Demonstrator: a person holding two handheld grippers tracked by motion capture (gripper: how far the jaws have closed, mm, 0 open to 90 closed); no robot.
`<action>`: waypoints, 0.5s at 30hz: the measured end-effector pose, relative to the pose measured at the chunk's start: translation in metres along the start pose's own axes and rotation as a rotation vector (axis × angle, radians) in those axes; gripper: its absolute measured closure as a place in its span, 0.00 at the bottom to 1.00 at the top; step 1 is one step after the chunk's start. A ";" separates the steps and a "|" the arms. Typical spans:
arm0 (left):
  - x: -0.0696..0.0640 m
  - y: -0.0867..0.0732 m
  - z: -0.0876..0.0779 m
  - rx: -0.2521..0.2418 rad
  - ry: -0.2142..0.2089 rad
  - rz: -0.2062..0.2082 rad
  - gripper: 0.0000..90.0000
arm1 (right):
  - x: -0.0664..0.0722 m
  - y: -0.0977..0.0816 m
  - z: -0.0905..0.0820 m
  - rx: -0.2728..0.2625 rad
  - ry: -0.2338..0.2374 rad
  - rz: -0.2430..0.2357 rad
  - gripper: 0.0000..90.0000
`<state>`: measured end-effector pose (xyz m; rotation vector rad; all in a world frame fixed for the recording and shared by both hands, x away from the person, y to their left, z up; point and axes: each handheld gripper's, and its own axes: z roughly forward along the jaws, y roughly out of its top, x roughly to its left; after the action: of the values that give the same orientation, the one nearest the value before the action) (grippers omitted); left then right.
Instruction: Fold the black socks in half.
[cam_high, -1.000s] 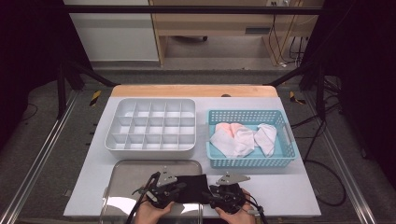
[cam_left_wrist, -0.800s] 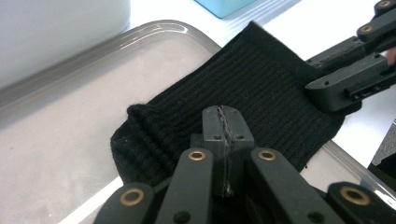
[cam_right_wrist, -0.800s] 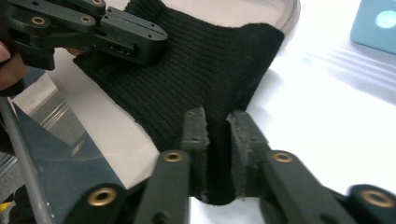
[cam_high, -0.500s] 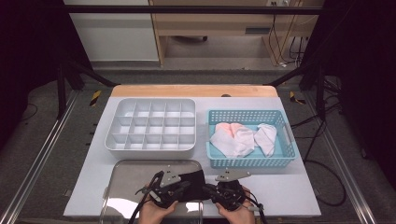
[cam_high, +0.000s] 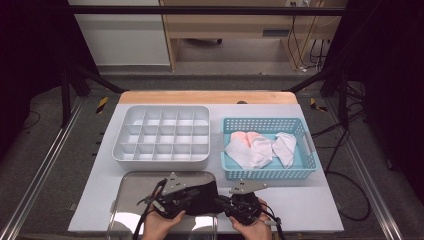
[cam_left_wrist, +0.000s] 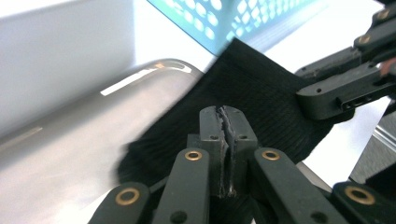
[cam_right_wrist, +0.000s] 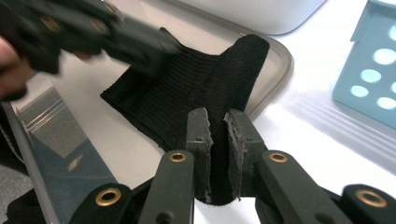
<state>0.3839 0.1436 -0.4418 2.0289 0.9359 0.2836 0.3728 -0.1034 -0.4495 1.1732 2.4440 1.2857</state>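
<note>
Black sock stretched between both grippers, over steel tray edge. Step looks like spreading or folding it: keep pull even, lift level, avoid dragging on tray. Left gripper fingers pinched tight on sock edge. Right gripper fingers just closed, narrow gap, fabric clamped between.

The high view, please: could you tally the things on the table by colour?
Black: 1, the sock
White: 1, the divided tray
Teal: 1, the basket
Silver: 1, the metal tray
White or pale cloths in the basket: number unclear
Total: 4, cloths aside
</note>
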 end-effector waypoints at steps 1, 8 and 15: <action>0.004 -0.001 -0.006 -0.007 0.016 -0.004 0.96 | 0.000 0.000 0.000 -0.002 0.000 -0.002 0.89; 0.024 -0.026 -0.021 0.012 0.071 -0.062 0.98 | -0.001 0.000 0.000 0.002 -0.007 -0.003 0.89; 0.019 -0.037 -0.010 0.067 0.037 -0.061 0.98 | 0.000 0.002 0.000 -0.008 -0.003 -0.003 0.89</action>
<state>0.3732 0.1762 -0.4679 2.0580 1.0405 0.2613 0.3738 -0.1027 -0.4479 1.1685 2.4347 1.2909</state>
